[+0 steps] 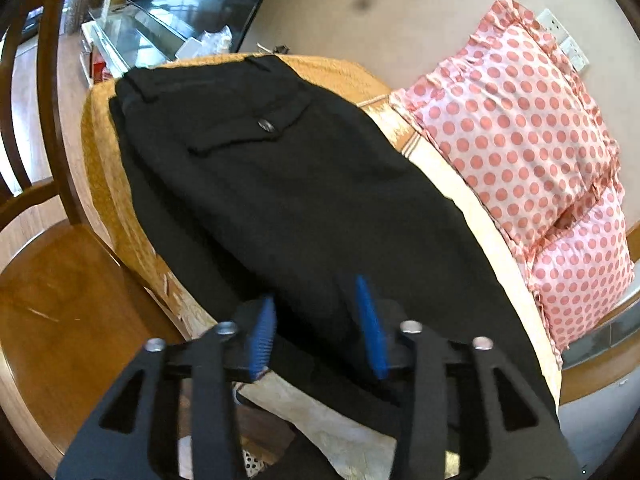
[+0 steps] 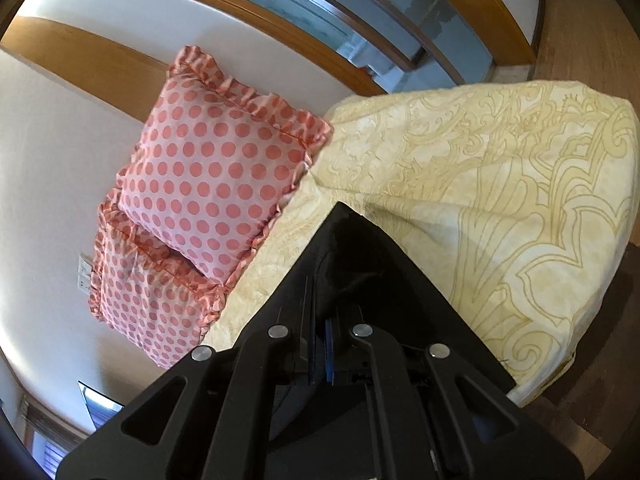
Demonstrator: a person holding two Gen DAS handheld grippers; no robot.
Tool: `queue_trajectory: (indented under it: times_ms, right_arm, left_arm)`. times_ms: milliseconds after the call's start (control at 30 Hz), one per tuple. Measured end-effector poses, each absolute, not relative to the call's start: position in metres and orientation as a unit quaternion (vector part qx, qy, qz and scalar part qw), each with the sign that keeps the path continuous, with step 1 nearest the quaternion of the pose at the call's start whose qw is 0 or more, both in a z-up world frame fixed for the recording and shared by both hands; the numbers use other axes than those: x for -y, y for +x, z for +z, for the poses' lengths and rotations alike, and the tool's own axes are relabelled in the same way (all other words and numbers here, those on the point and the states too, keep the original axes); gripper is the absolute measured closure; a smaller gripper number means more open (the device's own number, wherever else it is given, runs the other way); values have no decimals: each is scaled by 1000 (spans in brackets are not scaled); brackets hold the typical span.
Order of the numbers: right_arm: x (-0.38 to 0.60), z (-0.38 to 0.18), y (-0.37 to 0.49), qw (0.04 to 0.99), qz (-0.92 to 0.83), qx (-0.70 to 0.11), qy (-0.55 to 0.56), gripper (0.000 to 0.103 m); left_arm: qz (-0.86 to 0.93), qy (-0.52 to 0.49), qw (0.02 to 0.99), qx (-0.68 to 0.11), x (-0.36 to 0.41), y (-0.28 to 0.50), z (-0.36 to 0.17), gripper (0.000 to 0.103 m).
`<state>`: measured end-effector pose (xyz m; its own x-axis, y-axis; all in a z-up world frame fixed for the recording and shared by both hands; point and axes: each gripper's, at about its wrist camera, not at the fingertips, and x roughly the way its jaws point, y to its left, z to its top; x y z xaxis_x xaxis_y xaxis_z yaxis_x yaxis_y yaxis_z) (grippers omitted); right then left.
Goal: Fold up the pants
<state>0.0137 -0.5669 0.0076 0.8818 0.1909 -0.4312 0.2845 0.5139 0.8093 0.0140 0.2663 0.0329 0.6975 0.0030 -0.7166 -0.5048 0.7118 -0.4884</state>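
Black pants (image 1: 280, 184) lie lengthwise on a yellow patterned bedspread (image 1: 108, 184), waistband and buttoned back pocket at the far end. My left gripper (image 1: 320, 328) is open, its blue pads apart just above the near part of the pants, with the cloth running between and under them. In the right wrist view my right gripper (image 2: 320, 352) is shut on a fold of the black pants (image 2: 352, 256), which rises in a dark peak in front of it over the bedspread (image 2: 500, 184).
Two pink polka-dot pillows (image 1: 520, 140) lie along the wall side of the bed, also in the right wrist view (image 2: 212, 172). A wooden chair (image 1: 44, 264) stands left of the bed. A wooden floor (image 2: 592, 400) lies beyond the bed edge.
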Motion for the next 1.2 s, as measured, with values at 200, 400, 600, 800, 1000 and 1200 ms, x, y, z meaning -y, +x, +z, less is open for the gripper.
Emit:
queue_trajectory:
  times_ms: [200,400,600,800,1000,1200]
  right_arm:
    - [567,30,8,850,-26,-230,473,100]
    - [566,-6,-15,826,-63,-270,490,100]
    - [562,-6,-21,825,-67,-269,493,100]
    - [562,-5,-26,824,-65,-260,499,100]
    - [562,-1,-29,826,-71,-259,496,100]
    - [562,-10,-31,817,-80,-267,504,100]
  left_arm:
    - [152,-354,849,-362,-274,17,33,65]
    - [147,-349,848,-372,-283,8,27,83]
    - [129,-347,850,-374,-288,-2,30,89]
    - [124,-348,850,-375,-290,-9,28,90]
    - [127,-335,859,-366,-288,-13,36,90]
    - [124,-350,851,-371,-295,-14,27,90]
